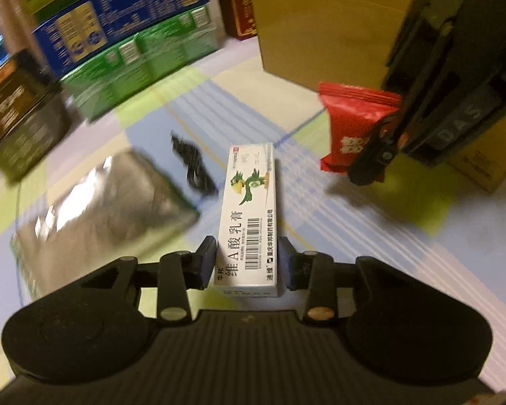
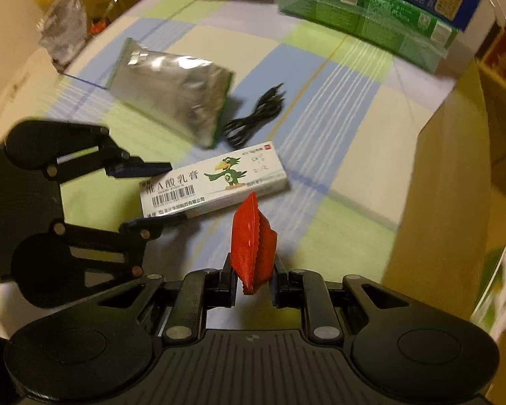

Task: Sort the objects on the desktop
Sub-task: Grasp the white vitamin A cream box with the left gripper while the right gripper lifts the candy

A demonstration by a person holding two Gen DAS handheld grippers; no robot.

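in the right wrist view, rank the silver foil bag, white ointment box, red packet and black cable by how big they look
1. silver foil bag
2. white ointment box
3. red packet and black cable: these look alike. The packet is right at the camera, in the right gripper, so I won't rank them.

Black left gripper (image 1: 248, 263), ribbed base, silver rivets, "DAS" marked right gripper (image 2: 253, 281)

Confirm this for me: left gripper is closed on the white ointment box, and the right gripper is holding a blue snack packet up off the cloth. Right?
Not quite: the packet is red, not blue. The right wrist view shows it pinched upright in the right gripper, and the left wrist view shows it clear of the checked cloth. The rest stands: the left gripper is closed on the white ointment box.
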